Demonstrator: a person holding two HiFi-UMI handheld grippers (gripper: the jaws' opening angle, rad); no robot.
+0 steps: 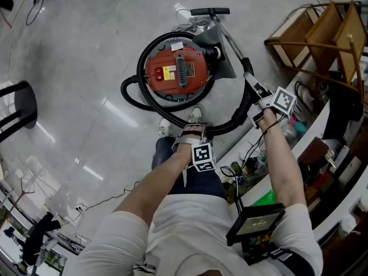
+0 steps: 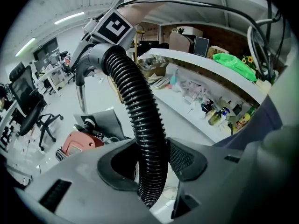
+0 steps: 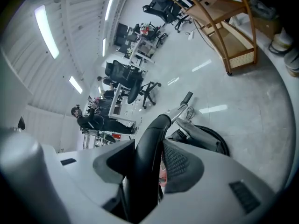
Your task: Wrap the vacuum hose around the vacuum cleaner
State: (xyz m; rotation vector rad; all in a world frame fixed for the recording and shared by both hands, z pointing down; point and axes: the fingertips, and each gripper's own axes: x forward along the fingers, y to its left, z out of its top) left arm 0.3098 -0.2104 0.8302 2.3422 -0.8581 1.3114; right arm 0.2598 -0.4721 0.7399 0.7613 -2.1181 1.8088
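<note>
The round red vacuum cleaner [image 1: 175, 71] stands on the floor ahead of my feet. Its black ribbed hose [image 1: 135, 96] loops out to the left, curves round the near side and rises to the right. My left gripper [image 1: 192, 132] is shut on the hose just above my shoes; in the left gripper view the ribbed hose [image 2: 140, 111] fills the gap between the pads of that gripper [image 2: 152, 164]. My right gripper [image 1: 260, 99] is shut on the hose's smooth black handle [image 3: 149, 143], right of the cleaner. From there the metal wand [image 1: 230, 42] runs away to its black end [image 1: 210, 11].
A wooden rack [image 1: 322, 33] stands at the back right. A white counter [image 1: 313, 125] with bottles and clutter runs along the right. A black chair [image 1: 17, 108] sits at the left, and a thin cable [image 1: 109, 197] lies on the floor. Office chairs [image 3: 128, 85] stand in the distance.
</note>
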